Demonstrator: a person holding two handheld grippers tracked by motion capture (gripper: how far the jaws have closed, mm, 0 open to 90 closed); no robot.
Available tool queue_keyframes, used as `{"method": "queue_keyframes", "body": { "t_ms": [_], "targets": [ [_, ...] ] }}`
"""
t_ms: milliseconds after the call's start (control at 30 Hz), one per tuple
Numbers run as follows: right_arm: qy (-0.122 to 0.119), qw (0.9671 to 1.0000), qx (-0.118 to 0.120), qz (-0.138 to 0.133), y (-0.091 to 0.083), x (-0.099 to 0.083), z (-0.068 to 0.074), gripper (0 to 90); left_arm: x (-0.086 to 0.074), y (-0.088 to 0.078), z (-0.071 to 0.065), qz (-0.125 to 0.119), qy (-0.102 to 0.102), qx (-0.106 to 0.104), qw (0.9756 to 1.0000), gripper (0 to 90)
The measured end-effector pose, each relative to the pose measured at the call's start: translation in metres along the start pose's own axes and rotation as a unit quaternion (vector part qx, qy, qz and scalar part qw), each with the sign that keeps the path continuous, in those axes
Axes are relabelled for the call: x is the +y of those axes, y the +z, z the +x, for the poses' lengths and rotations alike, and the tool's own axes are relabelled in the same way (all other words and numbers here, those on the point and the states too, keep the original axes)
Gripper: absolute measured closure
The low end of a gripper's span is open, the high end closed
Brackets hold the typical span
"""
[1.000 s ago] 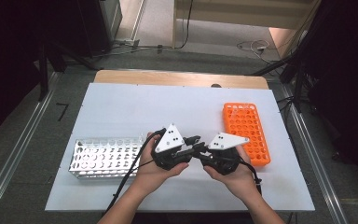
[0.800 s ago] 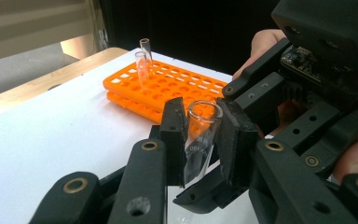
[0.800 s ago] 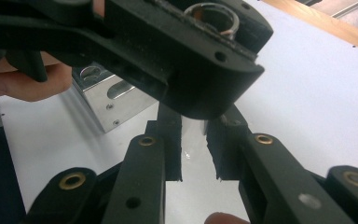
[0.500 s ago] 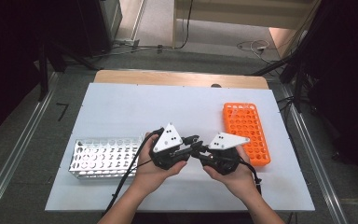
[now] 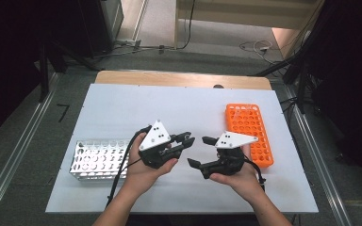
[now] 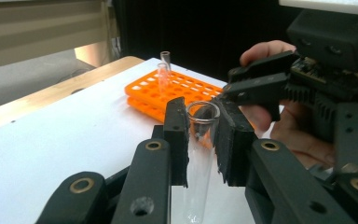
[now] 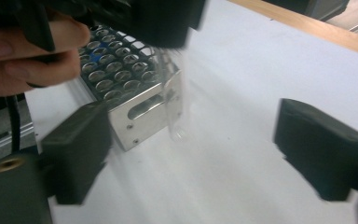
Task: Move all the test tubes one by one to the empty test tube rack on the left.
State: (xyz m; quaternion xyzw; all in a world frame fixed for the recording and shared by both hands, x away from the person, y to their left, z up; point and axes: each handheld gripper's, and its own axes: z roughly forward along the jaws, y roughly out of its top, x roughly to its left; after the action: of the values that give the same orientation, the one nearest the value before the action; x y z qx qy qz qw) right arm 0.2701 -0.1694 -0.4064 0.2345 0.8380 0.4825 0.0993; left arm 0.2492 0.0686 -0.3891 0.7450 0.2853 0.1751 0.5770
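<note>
1. Nearest to the person, two forearms come in from the bottom edge of the high view, and each hand holds a black two-jaw gripper with a grey three-cornered plate on top.
2. The left gripper [image 5: 185, 140] is closed on a clear glass test tube [image 6: 198, 154]. In the left gripper view its two black pads press on the tube just under the open rim, and the tube hangs upright with its round bottom pointing down.
3. The tube is held in the air above the white table top [image 5: 122, 108], between the two hands and just beside the right end of the metal rack.
4. The right gripper [image 5: 202, 151] stands just beside the left one, not touching it. Its jaws have just been opening and now they are wide apart, with nothing between them. In the right gripper view the tube [image 7: 173, 100] hangs farther off, beyond the two spread pads, under the other gripper.
5. To the left of the left hand lies a silver metal test-tube rack with many round holes [image 5: 96, 159], flat on the table. I cannot tell if any tube stands in it.
6. A black cable [image 5: 122, 165] trails from the left gripper across the rack's right end toward the person.
7. To the right of the right hand and a little farther away lies an orange plastic test-tube rack with a grid of holes [image 5: 250, 127].
8. In the left gripper view two more clear tubes [image 6: 164, 70] stand upright at the far end of the orange rack.
9. Behind the white top, a strip of the wooden table edge [image 5: 179, 78] shows, and then the grey floor.
</note>
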Motion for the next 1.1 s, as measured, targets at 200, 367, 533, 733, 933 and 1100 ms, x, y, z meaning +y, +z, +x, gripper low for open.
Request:
{"method": "queue_keyframes", "body": {
  "t_ms": [200,367,533,733,933,1100],
  "targets": [
    [0.007,1.0,0.005,-0.005,-0.009,-0.004,-0.012,0.0,0.0,-0.017,0.012,-0.007,-0.009,0.021,0.9997,76.0],
    [0.014,0.9998,-0.006,-0.012,-0.016,-0.006,-0.021,0.0,-0.001,-0.03,0.022,-0.013,-0.016,0.038,0.9991,76.0],
    [0.02,0.9995,-0.02,-0.01,-0.021,-0.01,-0.029,0.0,-0.001,-0.045,0.031,-0.02,-0.023,0.057,0.9979,76.0],
    [0.025,0.999,-0.032,-0.015,-0.027,-0.012,-0.038,0.0,-0.002,-0.061,0.043,-0.026,-0.03,0.077,0.9962,76.0],
    [0.03,0.9984,-0.045,-0.016,-0.031,-0.016,-0.046,0.0,-0.005,-0.074,0.053,-0.029,-0.037,0.102,0.9937,76.0],
    [0.038,0.9975,-0.056,-0.022,-0.037,-0.018,-0.053,0.0,-0.011,-0.081,0.06,-0.028,-0.044,0.118,0.9916,76.0]
  ]
}}
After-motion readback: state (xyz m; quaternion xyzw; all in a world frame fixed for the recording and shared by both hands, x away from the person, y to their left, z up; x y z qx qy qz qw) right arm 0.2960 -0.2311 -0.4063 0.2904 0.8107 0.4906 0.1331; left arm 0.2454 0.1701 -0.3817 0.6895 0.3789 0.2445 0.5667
